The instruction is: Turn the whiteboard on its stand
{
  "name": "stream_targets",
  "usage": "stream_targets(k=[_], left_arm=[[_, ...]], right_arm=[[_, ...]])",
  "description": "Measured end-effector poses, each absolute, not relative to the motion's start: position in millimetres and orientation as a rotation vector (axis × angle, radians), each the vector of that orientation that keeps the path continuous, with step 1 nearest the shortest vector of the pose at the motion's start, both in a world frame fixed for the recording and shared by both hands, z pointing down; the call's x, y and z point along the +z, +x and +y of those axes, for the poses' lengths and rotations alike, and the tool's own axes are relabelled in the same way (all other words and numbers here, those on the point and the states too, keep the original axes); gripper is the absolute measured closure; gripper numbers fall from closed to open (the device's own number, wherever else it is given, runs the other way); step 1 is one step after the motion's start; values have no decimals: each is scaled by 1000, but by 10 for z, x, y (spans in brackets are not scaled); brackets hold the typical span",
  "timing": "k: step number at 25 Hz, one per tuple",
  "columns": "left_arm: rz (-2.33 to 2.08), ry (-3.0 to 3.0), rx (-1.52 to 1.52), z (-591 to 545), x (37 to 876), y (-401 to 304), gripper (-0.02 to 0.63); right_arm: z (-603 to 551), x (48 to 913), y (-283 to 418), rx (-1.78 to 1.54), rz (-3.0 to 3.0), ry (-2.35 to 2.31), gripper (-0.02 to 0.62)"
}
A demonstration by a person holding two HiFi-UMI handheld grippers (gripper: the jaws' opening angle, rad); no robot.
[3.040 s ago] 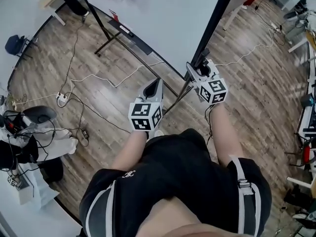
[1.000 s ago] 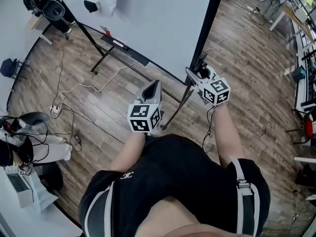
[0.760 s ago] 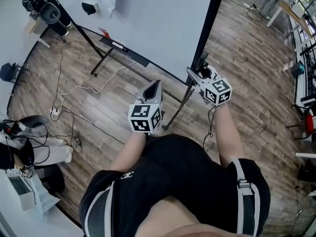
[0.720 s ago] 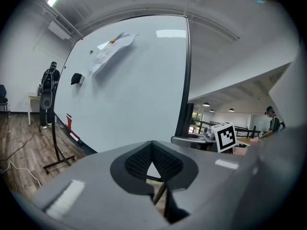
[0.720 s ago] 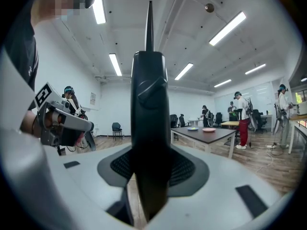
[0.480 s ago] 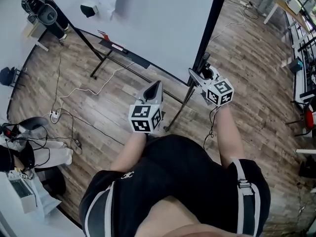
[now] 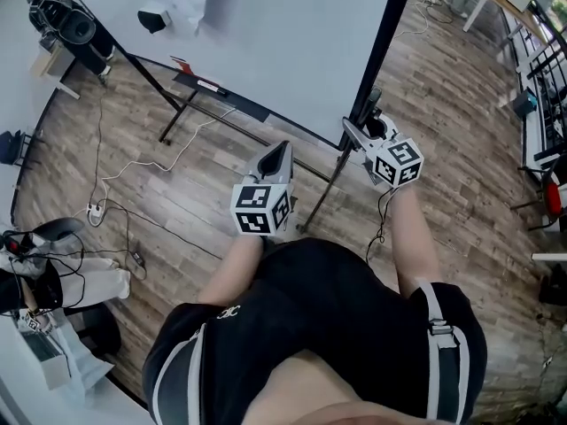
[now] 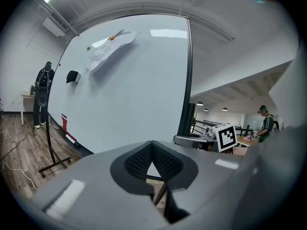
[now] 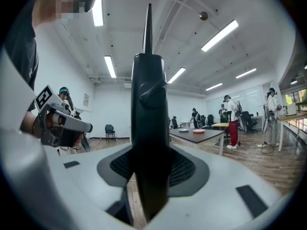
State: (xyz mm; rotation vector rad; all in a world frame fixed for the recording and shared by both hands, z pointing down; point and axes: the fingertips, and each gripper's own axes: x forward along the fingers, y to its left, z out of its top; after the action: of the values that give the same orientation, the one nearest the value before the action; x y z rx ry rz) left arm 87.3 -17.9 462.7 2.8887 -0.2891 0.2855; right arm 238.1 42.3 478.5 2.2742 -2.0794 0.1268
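One whiteboard post [image 9: 148,99] in right gripper [image 9: 151,170]

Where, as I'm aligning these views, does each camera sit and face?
Head view: on the person's head, looking steeply down at floor and whiteboard; shows torso, forearms, left gripper and right gripper.
Left gripper view: on that gripper, facing the whiteboard's face; its shut jaws show.
Right gripper view: on that gripper, looking along the whiteboard's black edge clamped in its jaws.
Shared: each gripper view shows the other gripper.

The whiteboard [image 7: 283,42] is set ahead on the floor [image 7: 213,197]. Its right edge is enclosed by the right gripper [image 7: 365,129]. The left gripper [image 7: 276,158] is found leftward.
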Motion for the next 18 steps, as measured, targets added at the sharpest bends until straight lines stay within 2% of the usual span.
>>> stream_targets(k=[4, 8, 13, 14, 16, 17, 18], left_arm=[[-273, 2888, 282, -105, 4619, 899, 597], [-263, 2880, 287, -49, 4642, 935, 597], [-230, 2878, 303, 31, 4685, 1017, 597], [-226, 2880, 302, 40, 4682, 1041, 597], [-216, 2885, 298, 67, 4669, 1093, 597], [-207, 2889, 297, 87, 4663, 1119, 597], [-196, 2893, 296, 109, 4659, 1144, 597]], right_arm=[[534, 4796, 2411, 123, -1990, 2321, 403], [836, 4711, 2373, 88, -1960, 2415, 354], [1426, 4090, 2173, -117, -2021, 2672, 354], [1546, 3968, 2186, -165, -1969, 2752, 386], [1778, 3845, 2271, -221, -1730, 2897, 549], [1882, 3853, 2325, -220, -1561, 2944, 583], [1970, 3898, 2367, -201, -1396, 2970, 589]])
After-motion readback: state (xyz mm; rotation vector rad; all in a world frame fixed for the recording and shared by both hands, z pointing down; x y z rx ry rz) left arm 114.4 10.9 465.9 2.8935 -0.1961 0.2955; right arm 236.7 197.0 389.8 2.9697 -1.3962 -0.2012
